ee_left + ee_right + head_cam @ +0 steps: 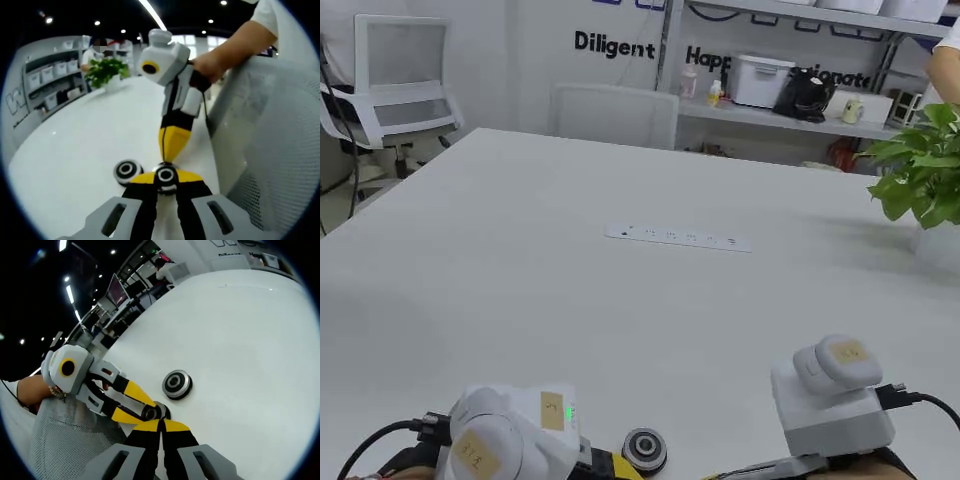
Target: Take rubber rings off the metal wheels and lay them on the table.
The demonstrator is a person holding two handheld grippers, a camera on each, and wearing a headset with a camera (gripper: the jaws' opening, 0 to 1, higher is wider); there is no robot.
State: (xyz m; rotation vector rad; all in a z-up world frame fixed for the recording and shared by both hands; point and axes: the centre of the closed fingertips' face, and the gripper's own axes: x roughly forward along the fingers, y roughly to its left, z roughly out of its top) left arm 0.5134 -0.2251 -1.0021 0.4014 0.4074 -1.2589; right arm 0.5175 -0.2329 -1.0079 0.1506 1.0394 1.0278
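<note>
Pinching a small metal wheel (166,175) between its yellow-tipped jaws, our left gripper (166,181) holds it at the near edge of the white table (520,300). We cannot tell whether the wheel rests on the surface. Our right gripper (161,424) faces it head-on, its jaws pressed together, their tips touching the wheel's dark rim. Whether they have nipped anything there, we cannot tell.

Just beyond the held one, a second wheel (176,384) lies flat on the table, apart from both grippers, with its black rubber ring (117,172) on around a pale middle.

In the head view we see both grey gripper bodies low in the frame, the left one showing a small green light (570,412). Farther out, a white power strip (678,238) lies across the middle of the table. A potted green plant (920,170) stands at the far right edge.

Past the table stand a white mesh chair (400,85) and a shelf (790,118) carrying a white box (760,80) and a black object (807,95).
</note>
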